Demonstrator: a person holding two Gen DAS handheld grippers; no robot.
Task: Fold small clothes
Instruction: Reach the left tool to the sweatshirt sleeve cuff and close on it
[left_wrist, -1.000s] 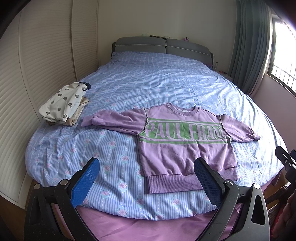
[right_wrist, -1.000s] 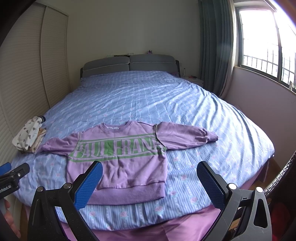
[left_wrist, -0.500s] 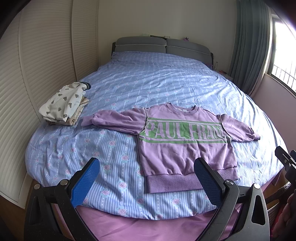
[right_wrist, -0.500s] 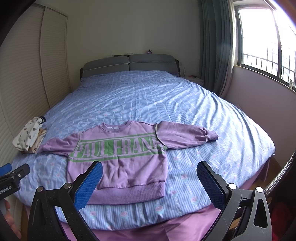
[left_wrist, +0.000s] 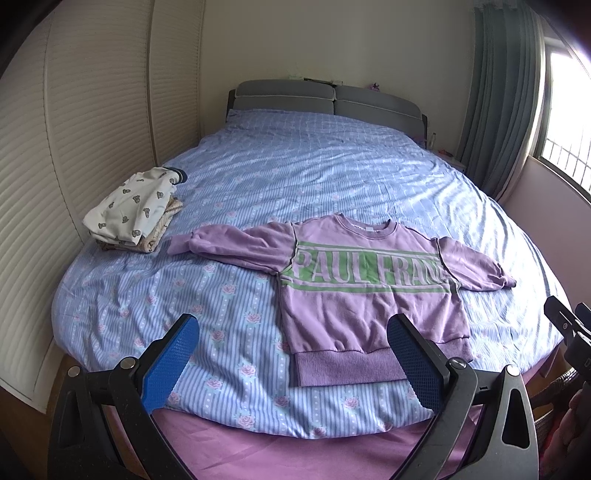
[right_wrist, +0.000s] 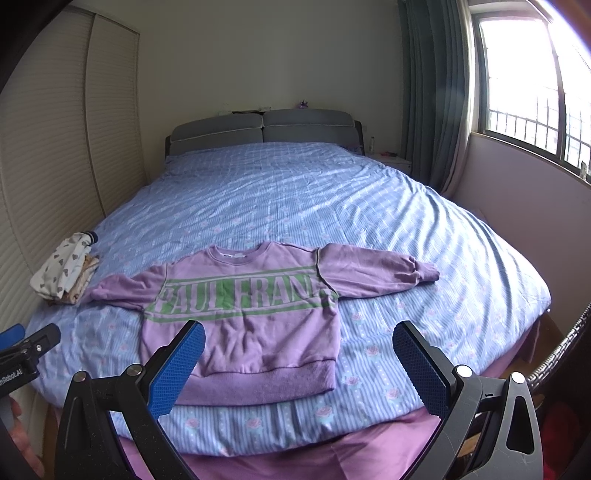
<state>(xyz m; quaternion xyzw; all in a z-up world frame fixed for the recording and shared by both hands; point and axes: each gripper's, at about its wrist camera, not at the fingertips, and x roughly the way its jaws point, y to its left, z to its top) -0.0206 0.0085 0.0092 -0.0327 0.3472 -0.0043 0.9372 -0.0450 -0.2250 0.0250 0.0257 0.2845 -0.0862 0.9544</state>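
A small purple sweatshirt (left_wrist: 365, 295) with green "PAUL FRANK" lettering lies flat, front up, sleeves spread, near the foot of the bed; it also shows in the right wrist view (right_wrist: 251, 314). My left gripper (left_wrist: 293, 360) is open and empty, held off the bed's foot edge, short of the sweatshirt's hem. My right gripper (right_wrist: 297, 363) is open and empty, also off the foot edge, with its left finger in line with the hem.
A stack of folded small clothes (left_wrist: 136, 206) sits at the bed's left edge, seen too in the right wrist view (right_wrist: 64, 271). The blue striped bedspread (left_wrist: 314, 173) covers the bed. Slatted wardrobe doors (left_wrist: 74, 129) stand left, window and curtain (right_wrist: 432, 110) right.
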